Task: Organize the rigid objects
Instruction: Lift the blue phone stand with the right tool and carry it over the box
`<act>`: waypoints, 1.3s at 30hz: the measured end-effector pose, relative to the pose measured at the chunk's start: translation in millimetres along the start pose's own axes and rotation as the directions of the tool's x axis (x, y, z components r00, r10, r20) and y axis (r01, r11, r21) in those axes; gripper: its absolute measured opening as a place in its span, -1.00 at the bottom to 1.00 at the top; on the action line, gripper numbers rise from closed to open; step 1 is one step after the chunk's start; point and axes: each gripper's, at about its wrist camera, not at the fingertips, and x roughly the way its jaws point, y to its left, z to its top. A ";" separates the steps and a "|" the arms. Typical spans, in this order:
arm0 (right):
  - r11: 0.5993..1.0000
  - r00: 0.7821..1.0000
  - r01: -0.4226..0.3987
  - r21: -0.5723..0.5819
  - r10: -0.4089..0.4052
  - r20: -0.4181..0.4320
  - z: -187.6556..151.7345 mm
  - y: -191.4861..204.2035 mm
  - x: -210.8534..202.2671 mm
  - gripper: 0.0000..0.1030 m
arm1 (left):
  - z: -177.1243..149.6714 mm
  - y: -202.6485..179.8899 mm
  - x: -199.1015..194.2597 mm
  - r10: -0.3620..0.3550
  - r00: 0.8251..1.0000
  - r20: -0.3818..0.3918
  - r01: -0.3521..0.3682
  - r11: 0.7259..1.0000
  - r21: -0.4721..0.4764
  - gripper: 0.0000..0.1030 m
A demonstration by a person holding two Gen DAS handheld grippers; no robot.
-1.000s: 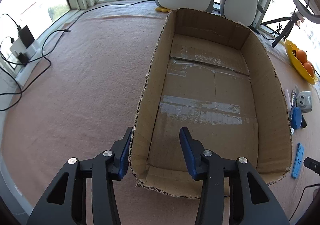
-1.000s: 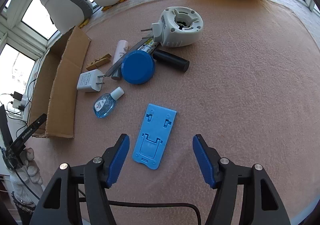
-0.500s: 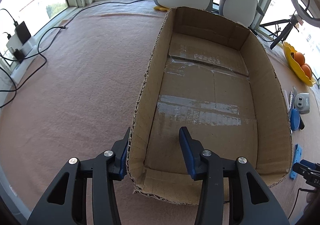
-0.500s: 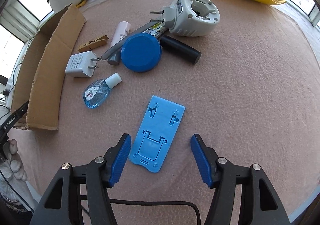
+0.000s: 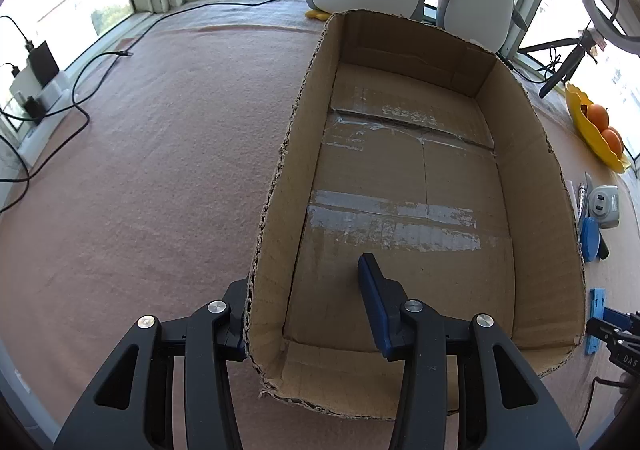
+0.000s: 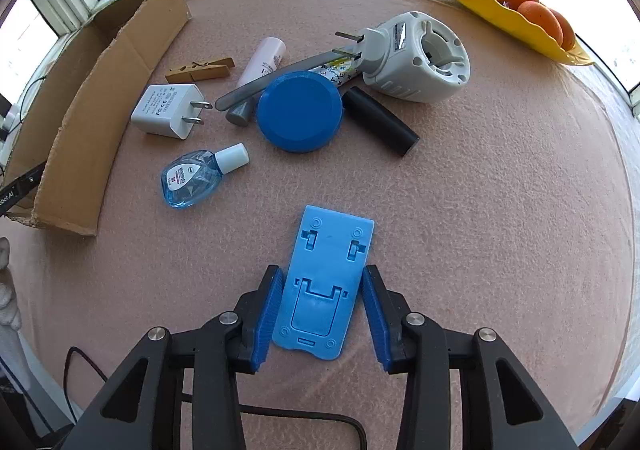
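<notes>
Closing: right claw (image 6: 320,314) narrows around the blue stand (image 6: 326,286) — flat on the table (image 6: 500,210), pads not yet pressing.
Left claw (image 5: 304,310): clamped on the cardboard box (image 5: 276,186) wall.
Advice: squeeze both long edges evenly — lift level.

We see light-blue folding phone stand (image 6: 326,284) flat on pink cloth, near clutter: round blue lid (image 6: 300,116), white charger (image 6: 166,111); cardboard box (image 5: 416,178) open, empty.
</notes>
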 end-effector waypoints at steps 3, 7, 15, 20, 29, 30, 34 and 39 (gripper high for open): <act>1.000 1.000 -0.011 0.004 0.011 0.002 1.4 -7.8 -0.7 -0.34 | 0.2 -0.1 0.3 0.001 1.000 -0.001 -0.001 1.000 0.001 -0.16; 0.999 0.999 -0.030 0.032 0.029 0.012 2.3 -15.6 -2.8 -0.35 | 1.8 1.4 1.3 -0.010 1.000 -0.010 0.010 1.000 0.002 -0.16; 0.995 0.997 -0.060 0.076 0.057 0.049 -5.3 -30.7 -12.1 -0.36 | 8.1 6.0 5.8 -0.047 0.998 -0.042 0.047 0.999 -0.005 -0.15; 0.992 0.993 -0.081 0.094 0.072 0.097 -13.8 -38.8 -27.6 -0.36 | 7.5 0.8 4.3 -0.022 0.999 -0.038 0.022 1.000 0.018 -0.15; 0.987 0.964 -0.158 0.002 0.154 0.219 10.2 -4.7 -76.7 -0.36 | 7.3 -1.0 4.2 -0.001 0.999 -0.033 0.002 0.999 0.036 -0.15; 0.985 0.959 -0.172 -0.014 0.171 0.227 15.9 3.5 -78.5 -0.36 | 7.2 -1.4 4.2 0.001 0.999 -0.032 0.001 0.999 0.036 -0.15; 0.974 0.945 -0.209 -0.085 0.224 0.240 41.3 39.7 -80.5 -0.36 | 6.5 -2.3 3.8 0.006 1.000 -0.028 -0.005 0.999 0.040 -0.15; 0.953 0.928 -0.243 -0.180 0.283 0.242 55.3 86.5 -82.1 -0.36 | 6.0 -2.7 3.8 0.011 1.000 -0.024 -0.010 0.999 0.038 -0.15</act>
